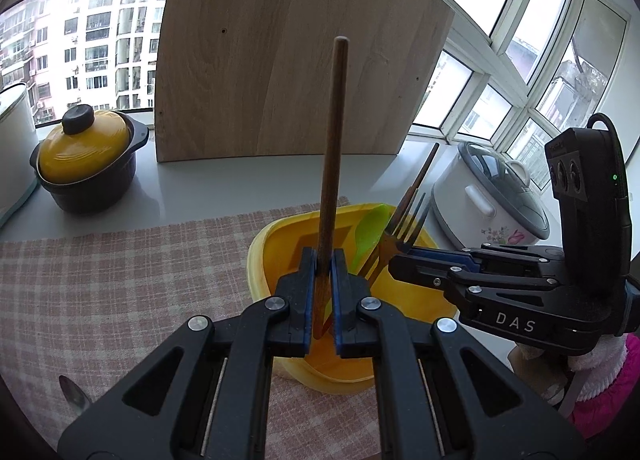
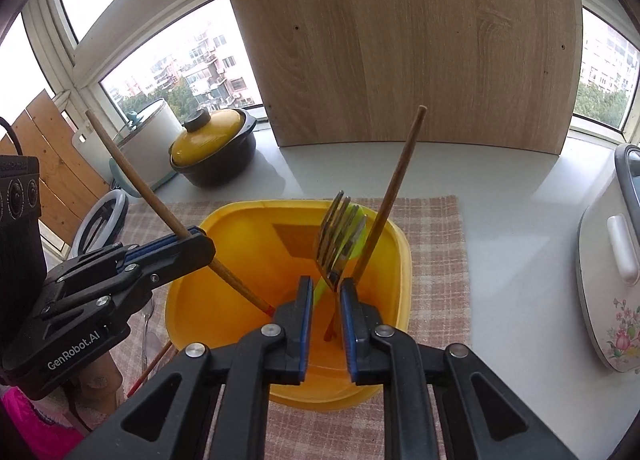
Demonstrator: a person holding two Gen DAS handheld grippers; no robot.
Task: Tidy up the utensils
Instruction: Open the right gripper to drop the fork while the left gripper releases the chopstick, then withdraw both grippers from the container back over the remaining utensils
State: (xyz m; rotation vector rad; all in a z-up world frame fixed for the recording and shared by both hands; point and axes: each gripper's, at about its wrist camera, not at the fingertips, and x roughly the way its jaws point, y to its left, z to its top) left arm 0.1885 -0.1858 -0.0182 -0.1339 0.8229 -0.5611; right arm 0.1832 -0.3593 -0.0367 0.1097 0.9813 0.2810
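Observation:
A yellow plastic container point(image 2: 396, 244) stands on a checked cloth point(image 2: 436, 260). My left gripper point(image 1: 323, 260) is shut on a brown wooden chopstick point(image 1: 332, 148), its red tip down inside the container; it also shows in the right wrist view point(image 2: 132, 176). My right gripper point(image 2: 325, 288) sits over the container with a metal fork point(image 2: 336, 236) standing between its jaws, tines up; I cannot tell if the jaws grip it. A green plastic spoon point(image 1: 370, 228) and a second chopstick point(image 2: 394, 192) lean inside the container.
A wooden board point(image 2: 420, 40) leans against the window at the back. A yellow-lidded black pot point(image 1: 86, 160) stands at the left, a white rice cooker point(image 1: 492, 196) at the right. A metal spoon point(image 1: 74, 394) and another chopstick point(image 2: 154, 368) lie on the cloth left of the container.

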